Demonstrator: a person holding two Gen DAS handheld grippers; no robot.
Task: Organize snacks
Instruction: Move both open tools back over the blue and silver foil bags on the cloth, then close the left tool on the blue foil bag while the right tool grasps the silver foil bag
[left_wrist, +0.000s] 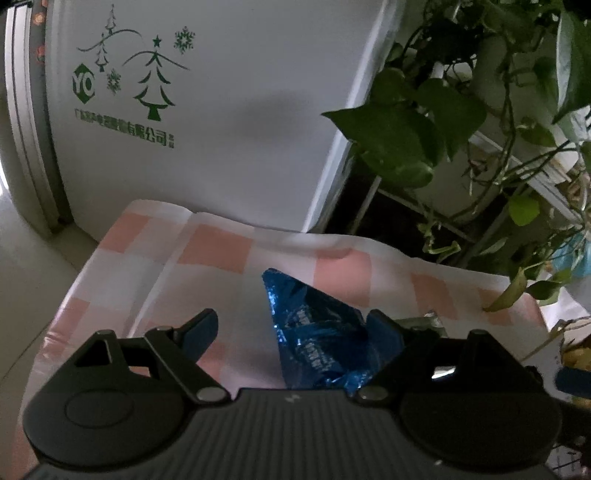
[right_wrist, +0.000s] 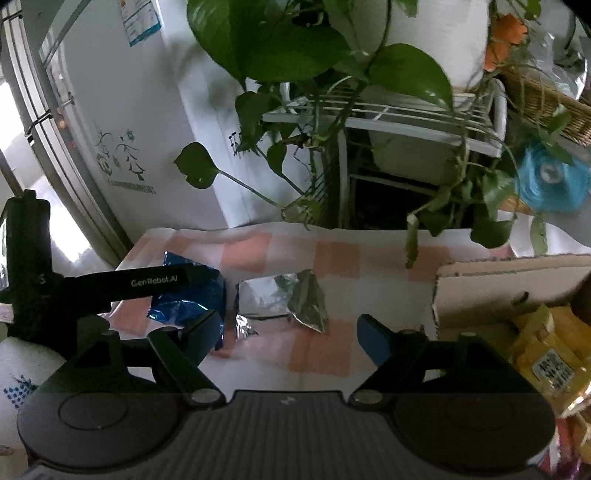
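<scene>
Blue pkt (left_wrist: 317, 332): crumpled blue foil snack pack on the counter (left_wrist: 221, 251), which has a pink/white check cloth. In left wrist view it tapers to a pointed corner aimed away from cam, up-left; long axis runs roughly from the tool body out toward the far counter edge, tilted a bit left.
Blue pkt vs left tool (left_wrist: 291, 328): sits between the two fingers, off-centre toward the rt finger, overlapping it in view; can't tell if touching. Clear gap to the lt finger. Near end hidden behind tool body.
Left tool state: fingers spread wide, not clamped on anything.
Blue pkt, right wrist view (right_wrist: 192, 295): lies at left of counter, partly covered by the left tool's black arm marked "GenRobot.AI" (right_wrist: 155, 282).
Silver pkt (right_wrist: 284, 301): silver foil pack, mid counter, just beside blue pkt on its rt; small gap between them. Long axis approx left-right; one end folded down into a point toward cam.
Silver pkt vs right tool (right_wrist: 291, 336): ahead of the fingers, roughly centred in the gap but beyond the tips, not touched.
Right tool state: fingers apart, holding nothing.
Cardboard box (right_wrist: 513, 291): rt side of counter, flap up, yellow snack packs (right_wrist: 546, 354) inside.
Background: white fridge w/ green tree print (left_wrist: 147, 85), trailing green plant (right_wrist: 295, 44) on white wire rack (right_wrist: 406, 122).
</scene>
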